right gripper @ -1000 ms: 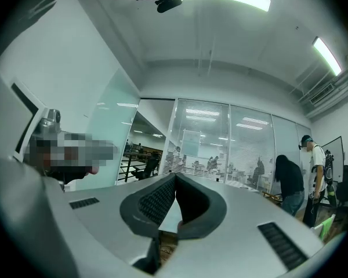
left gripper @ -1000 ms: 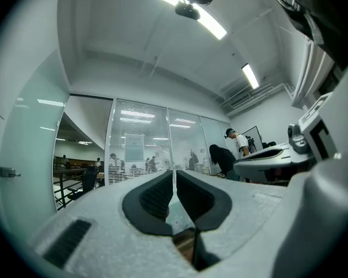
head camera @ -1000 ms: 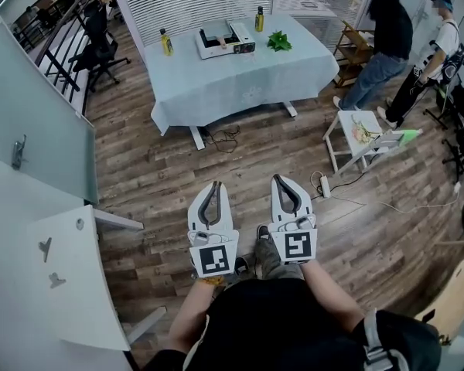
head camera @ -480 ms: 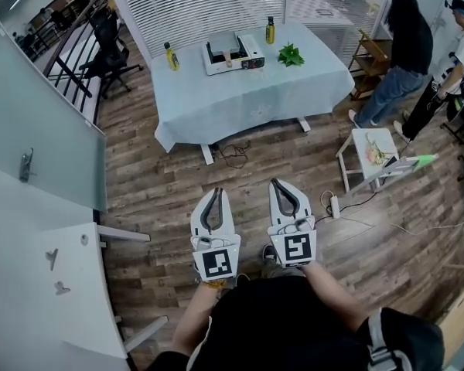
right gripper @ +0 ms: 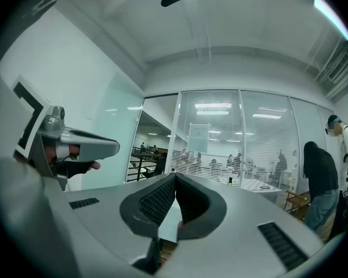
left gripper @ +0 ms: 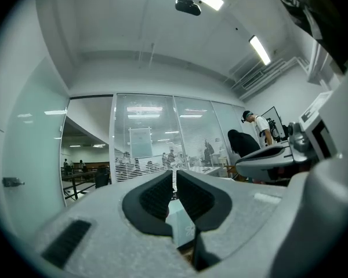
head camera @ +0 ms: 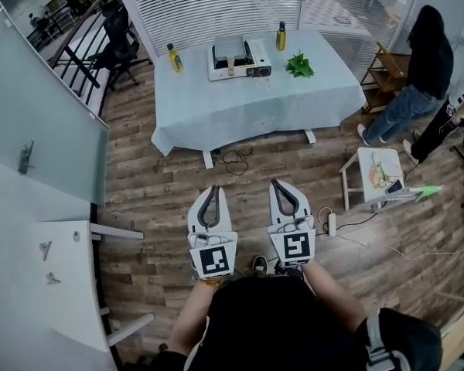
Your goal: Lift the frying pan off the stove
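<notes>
Far ahead, a white portable stove (head camera: 240, 59) stands on a table with a pale blue cloth (head camera: 255, 107), and a grey frying pan (head camera: 230, 47) sits on top of it. Both grippers are held level in front of the person's body, well short of the table, over the wooden floor. My left gripper (head camera: 213, 188) (left gripper: 174, 175) is shut with nothing between its pads. My right gripper (head camera: 276, 182) (right gripper: 175, 178) is also shut and empty. Each gripper shows at the edge of the other's view.
Two yellow bottles (head camera: 175, 57) (head camera: 281, 35) and a green plant (head camera: 299, 64) share the table. A small white stool (head camera: 377, 172) and a power strip with cables (head camera: 330, 222) lie to the right. People (head camera: 425, 64) stand at the far right. A glass wall (head camera: 39, 122) runs along the left.
The person has walked forward toward the table, which now lies nearer and more centred in the head view. Both grippers keep the same shut pose side by side.
</notes>
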`<state>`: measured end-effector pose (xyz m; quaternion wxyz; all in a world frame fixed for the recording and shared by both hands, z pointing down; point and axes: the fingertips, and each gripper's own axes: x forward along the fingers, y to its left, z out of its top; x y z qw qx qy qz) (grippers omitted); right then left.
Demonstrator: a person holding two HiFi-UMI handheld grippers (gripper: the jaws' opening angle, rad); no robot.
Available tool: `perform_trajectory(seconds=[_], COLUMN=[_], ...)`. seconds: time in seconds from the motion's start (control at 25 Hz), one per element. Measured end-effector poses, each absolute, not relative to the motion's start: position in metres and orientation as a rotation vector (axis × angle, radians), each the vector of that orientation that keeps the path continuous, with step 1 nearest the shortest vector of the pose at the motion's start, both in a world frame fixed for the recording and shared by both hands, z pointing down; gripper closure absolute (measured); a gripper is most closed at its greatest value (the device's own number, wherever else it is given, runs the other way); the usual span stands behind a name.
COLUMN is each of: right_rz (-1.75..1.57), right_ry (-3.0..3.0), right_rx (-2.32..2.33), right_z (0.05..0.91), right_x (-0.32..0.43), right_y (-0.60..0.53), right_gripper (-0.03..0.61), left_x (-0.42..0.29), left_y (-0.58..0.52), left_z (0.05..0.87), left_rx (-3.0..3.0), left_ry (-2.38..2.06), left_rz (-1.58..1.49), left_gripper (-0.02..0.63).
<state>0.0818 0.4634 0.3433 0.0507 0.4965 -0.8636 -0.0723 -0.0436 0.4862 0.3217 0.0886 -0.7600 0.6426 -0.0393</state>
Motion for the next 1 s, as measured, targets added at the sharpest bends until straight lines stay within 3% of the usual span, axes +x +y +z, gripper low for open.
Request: perform_trajectory(seconds=[1.0], right_rz=[-0.218], right_ry=[-2.519], right_rx=[1.631], right_z=[0.339], right_x=[0.058], right_y=[0.278], right_gripper=[0.577], left_x=[-0.074], left_y=[0.284], left_z=[0.323], left_rx=[-2.332], left_ry=[1.873], left_rz=[-0.049], left_gripper=[0.578])
